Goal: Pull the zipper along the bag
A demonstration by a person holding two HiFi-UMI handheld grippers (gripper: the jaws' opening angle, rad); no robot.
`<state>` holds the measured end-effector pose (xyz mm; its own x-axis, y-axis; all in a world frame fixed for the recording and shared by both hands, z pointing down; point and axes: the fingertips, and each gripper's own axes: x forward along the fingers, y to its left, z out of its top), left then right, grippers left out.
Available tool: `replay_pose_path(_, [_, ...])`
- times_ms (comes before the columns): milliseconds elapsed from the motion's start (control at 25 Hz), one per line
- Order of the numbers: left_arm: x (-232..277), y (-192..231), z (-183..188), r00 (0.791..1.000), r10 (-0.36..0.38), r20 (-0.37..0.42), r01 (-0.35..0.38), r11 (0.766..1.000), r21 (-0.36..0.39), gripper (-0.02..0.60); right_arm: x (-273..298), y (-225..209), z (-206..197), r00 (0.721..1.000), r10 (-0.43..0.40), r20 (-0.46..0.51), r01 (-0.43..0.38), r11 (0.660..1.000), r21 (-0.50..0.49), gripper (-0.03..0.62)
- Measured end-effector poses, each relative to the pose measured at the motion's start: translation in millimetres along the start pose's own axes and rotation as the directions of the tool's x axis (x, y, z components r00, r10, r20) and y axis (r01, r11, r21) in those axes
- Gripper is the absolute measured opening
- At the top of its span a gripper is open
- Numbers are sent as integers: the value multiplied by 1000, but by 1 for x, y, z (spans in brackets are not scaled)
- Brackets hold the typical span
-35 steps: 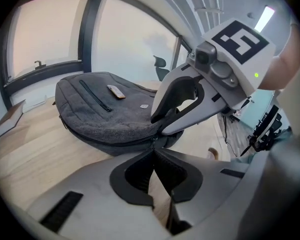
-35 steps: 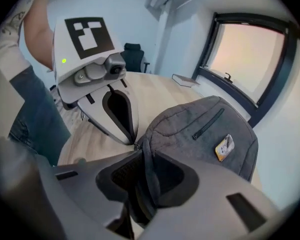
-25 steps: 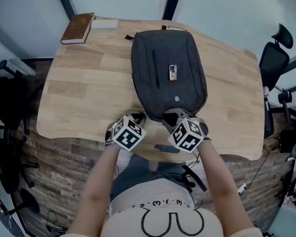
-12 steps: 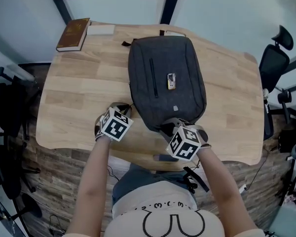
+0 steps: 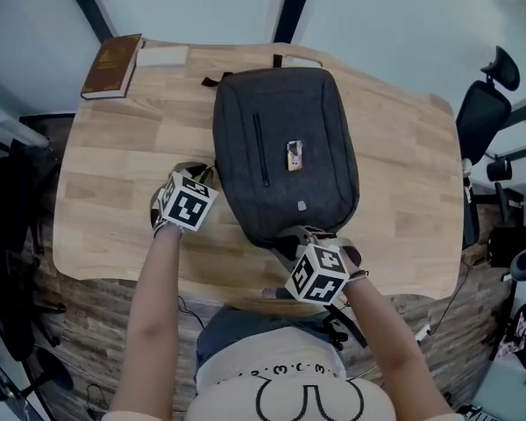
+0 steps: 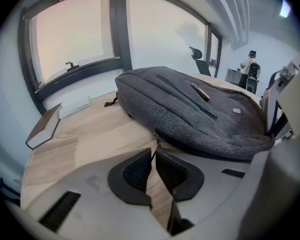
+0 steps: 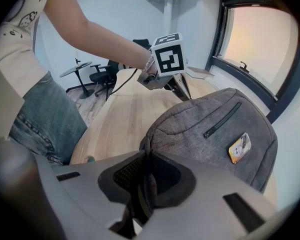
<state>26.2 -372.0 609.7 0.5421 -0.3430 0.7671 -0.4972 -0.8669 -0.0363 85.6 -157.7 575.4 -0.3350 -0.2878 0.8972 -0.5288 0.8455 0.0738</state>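
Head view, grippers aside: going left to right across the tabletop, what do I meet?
book → white pad → backpack

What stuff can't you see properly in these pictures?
- Book title: too small in head view; left gripper view shows only its edge.
- Backpack near end: head view, covered by right gripper.
- Badge picture: too small everywhere.
- Zipper pull: left gripper view, lower end pinched inside left gripper, whose jaws have just been opening slightly.

Pale printed tee (image 5: pixel 291 391) — apparently blue jeans (image 5: pixel 244 330).
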Motion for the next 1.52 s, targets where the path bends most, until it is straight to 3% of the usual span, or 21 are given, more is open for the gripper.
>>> replay_pose_path(400, [6, 34, 5, 997, 77, 9, -77, 996, -56, 31, 22, -3, 43, 997, -12, 75, 10, 999, 32, 89])
replay_pose_path(640, [-8, 47, 2, 995, 102, 5, -102, 995, 24, 37, 36, -1, 66, 995, -38, 90, 34, 998, 49, 95])
replay_pose_path(760, [-31, 44, 0, 991, 112, 69, -110, 994, -24, 39, 34, -3, 69, 991, -69, 110, 60, 995, 85, 104])
replay_pose_path(920, [-67, 26, 3, 975, 108, 193, -87, 990, -113, 82, 14, -8, 67, 976, -172, 131, 148, 974, 172, 142])
replay_pose_path(1040, [-87, 14, -1, 958, 111, 263, -66, 982, -176, 92, -13, -15, 65, 948, -279, 151, 228, 930, 287, 121])
replay_pose_path(1120, [-100, 5, -4, 948, 112, 300, -46, 975, -217, 87, -35, -23, 61, 918, -360, 165, 276, 880, 386, 97])
replay_pose_path(1200, [-109, -7, -6, 938, 98, 333, -17, 971, -240, 37, -59, -34, 57, 883, -437, 171, 314, 821, 477, 52])
replay_pose_path(1320, [-121, -22, -7, 922, 82, 379, 5, 975, -223, 20, -88, -46, 51, 837, -519, 175, 349, 752, 558, 51])
replay_pose_path(1520, [-151, -34, -11, 892, 126, 434, -28, 974, -227, 17, -111, -49, 39, 771, -607, 194, 377, 680, 628, 51])
